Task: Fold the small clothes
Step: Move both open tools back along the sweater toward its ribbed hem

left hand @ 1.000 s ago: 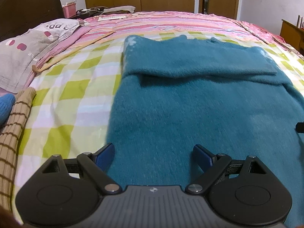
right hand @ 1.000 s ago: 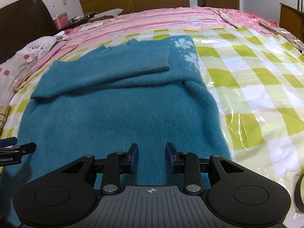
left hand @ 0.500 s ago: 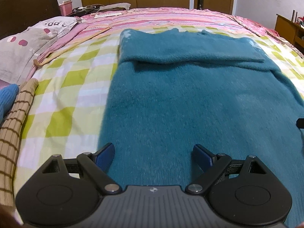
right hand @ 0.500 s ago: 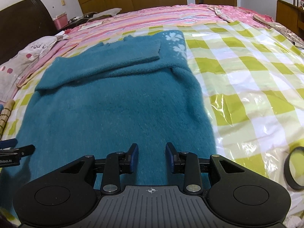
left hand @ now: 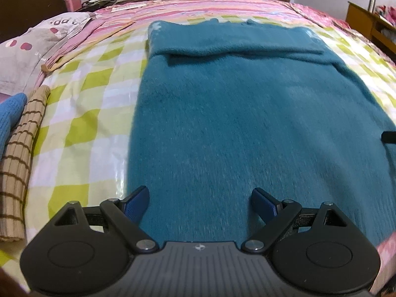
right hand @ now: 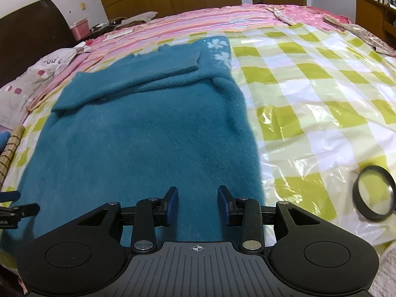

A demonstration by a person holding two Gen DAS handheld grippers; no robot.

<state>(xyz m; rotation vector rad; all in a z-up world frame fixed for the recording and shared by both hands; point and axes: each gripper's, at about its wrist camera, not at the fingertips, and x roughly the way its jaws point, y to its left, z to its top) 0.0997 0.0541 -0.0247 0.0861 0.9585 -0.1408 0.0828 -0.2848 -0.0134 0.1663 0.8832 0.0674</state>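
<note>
A teal fuzzy sweater [left hand: 235, 113] lies flat on the checked bed cover, its sleeves folded across the far end; it also shows in the right wrist view [right hand: 138, 133]. My left gripper [left hand: 199, 199] is open wide and empty over the sweater's near left edge. My right gripper [right hand: 198, 201] is open, its jaws closer together, and empty over the sweater's near right part. The tip of the left gripper [right hand: 14, 210] shows at the left edge of the right wrist view.
A brown striped folded cloth [left hand: 18, 163] and a blue item [left hand: 10, 113] lie at the left. A pillow [left hand: 32, 42] lies at the far left. A black-rimmed round lens [right hand: 375, 193] lies on the cover to the right. A wooden cabinet [left hand: 368, 24] stands at the right.
Both grippers have pulled back toward the sweater's near hem, so more of the sweater and bed shows. The round lens came into the right view. Both jaw openings are unchanged.
</note>
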